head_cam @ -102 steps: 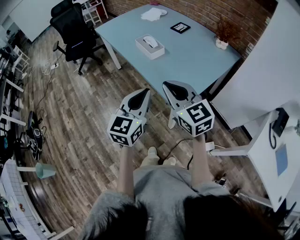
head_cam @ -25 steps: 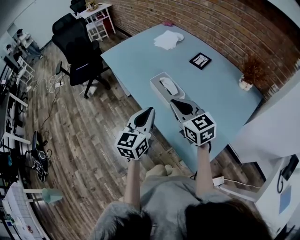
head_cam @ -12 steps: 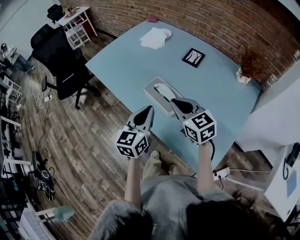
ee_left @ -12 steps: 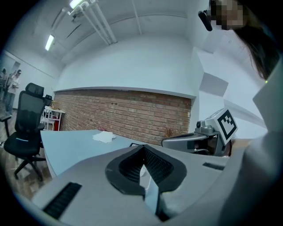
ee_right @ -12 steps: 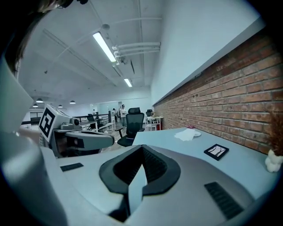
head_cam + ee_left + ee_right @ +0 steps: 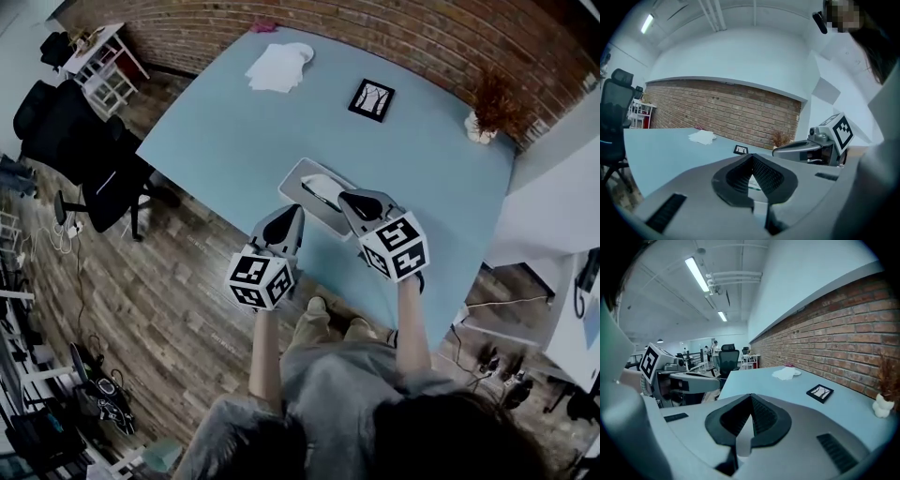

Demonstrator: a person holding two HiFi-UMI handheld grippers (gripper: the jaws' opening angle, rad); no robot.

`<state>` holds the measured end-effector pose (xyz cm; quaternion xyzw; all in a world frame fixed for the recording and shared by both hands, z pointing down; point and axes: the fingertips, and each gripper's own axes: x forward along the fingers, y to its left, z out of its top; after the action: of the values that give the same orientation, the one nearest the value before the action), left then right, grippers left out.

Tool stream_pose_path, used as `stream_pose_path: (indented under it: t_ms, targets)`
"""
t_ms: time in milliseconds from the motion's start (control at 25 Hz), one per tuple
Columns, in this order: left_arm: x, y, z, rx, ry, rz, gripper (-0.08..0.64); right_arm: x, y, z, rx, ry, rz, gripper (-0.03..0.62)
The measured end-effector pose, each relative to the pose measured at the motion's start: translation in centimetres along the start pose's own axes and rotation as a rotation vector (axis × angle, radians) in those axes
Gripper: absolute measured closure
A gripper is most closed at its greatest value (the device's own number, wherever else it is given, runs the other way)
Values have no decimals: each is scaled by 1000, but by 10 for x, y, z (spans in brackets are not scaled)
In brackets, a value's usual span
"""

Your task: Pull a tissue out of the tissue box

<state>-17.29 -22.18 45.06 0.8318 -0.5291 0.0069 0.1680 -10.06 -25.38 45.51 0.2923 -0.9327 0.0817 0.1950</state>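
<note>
The grey tissue box lies near the front edge of the light blue table, with a white tissue sticking out of its top slot. My left gripper is shut and empty, its tip just short of the box's near left side. The right gripper is shut and empty too, its tip beside the box's right end. In the left gripper view my closed left gripper hides the box, with the right gripper alongside. The right gripper view shows the closed right gripper and the left gripper beside it.
A black picture frame, a stack of white paper and a dried plant in a white pot sit at the table's far side. A black office chair stands on the wood floor at left. White furniture is at right.
The person has stepped up to the table. Both grippers have moved forward and down, from over the floor to the tissue box, and have stayed shut.
</note>
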Motion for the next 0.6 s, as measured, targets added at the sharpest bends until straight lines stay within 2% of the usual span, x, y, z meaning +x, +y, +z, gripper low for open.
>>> stream_pose_path:
  t_ms: [320, 600]
  targets:
    - [26, 22, -20, -11, 87, -111, 557, 29, -16, -14, 65, 77, -83, 593]
    - [42, 26, -28, -33, 112, -142, 557, 38, -29, -27, 108, 124, -100, 592]
